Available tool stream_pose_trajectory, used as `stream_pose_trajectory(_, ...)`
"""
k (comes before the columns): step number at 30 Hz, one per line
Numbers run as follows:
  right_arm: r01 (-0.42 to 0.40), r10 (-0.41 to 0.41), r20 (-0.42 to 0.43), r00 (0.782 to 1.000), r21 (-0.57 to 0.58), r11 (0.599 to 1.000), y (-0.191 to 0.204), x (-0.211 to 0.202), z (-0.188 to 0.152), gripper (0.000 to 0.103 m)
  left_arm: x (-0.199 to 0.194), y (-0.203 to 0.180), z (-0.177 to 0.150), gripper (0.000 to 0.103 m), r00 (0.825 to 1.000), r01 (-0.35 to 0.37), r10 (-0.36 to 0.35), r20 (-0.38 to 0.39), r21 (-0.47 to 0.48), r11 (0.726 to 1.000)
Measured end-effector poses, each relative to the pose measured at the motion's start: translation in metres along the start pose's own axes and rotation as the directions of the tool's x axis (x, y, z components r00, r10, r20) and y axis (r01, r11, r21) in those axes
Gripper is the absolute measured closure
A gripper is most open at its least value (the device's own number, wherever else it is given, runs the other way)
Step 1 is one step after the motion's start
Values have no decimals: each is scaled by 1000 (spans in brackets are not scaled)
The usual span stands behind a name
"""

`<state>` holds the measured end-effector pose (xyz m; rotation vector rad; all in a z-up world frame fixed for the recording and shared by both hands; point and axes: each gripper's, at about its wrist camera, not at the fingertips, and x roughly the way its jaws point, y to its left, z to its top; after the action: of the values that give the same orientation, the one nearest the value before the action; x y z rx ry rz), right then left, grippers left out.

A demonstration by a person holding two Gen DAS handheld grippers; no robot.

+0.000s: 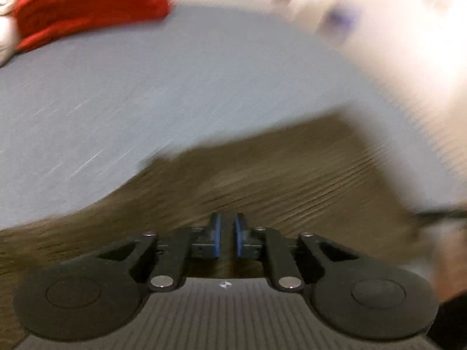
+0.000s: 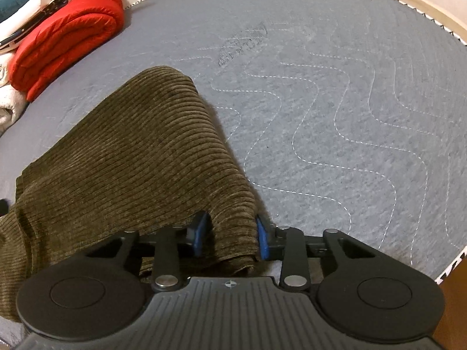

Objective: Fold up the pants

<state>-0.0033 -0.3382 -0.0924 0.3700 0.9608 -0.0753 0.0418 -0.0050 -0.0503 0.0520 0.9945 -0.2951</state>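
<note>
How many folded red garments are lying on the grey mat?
1: the folded red garment lies at the far-left edge of the grey mat, beside white towels. More may be hidden beyond the frame.

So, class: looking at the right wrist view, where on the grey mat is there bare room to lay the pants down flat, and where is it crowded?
Bare room: the grey mat right of the pants, out to its stitched edge. Crowded: the far left corner, with the red bundle and white cloth. The right gripper grips the pants.
</note>
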Motion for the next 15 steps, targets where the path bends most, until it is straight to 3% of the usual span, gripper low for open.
stream_pose_trajectory(1,-2,2,0,1000,0,1000,0,0,0,69,7,12,-3,101,999,-9,7,-34,-56,998)
stream_pose_trajectory(3,-9,9,-1,1000,9,1000,-2,-2,1,72,-3,26,3,101,999,40,-46,-25,-185,982)
stream_pose_trajectory(5,-17,17,18,1000,23,1000,-1,-10,2,76,-31,26,8,98,997,58,-48,56,-186,981)
stream_pose_trajectory(7,-31,32,87,996,-8,999,10,-28,4,79,-58,29,11,87,991,92,-70,115,-197,976)
stream_pose_trajectory(9,-49,62,174,983,-74,996,29,-51,3,81,-84,41,9,57,977,163,-119,175,-267,950)
stream_pose_trajectory(12,-107,172,298,939,-222,969,75,-90,-7,81,-118,54,2,30,949,271,-194,249,-323,907)
stream_pose_trajectory(15,-161,300,338,892,-384,909,128,-113,-29,82,-142,62,2,16,896,418,-317,313,-349,839)
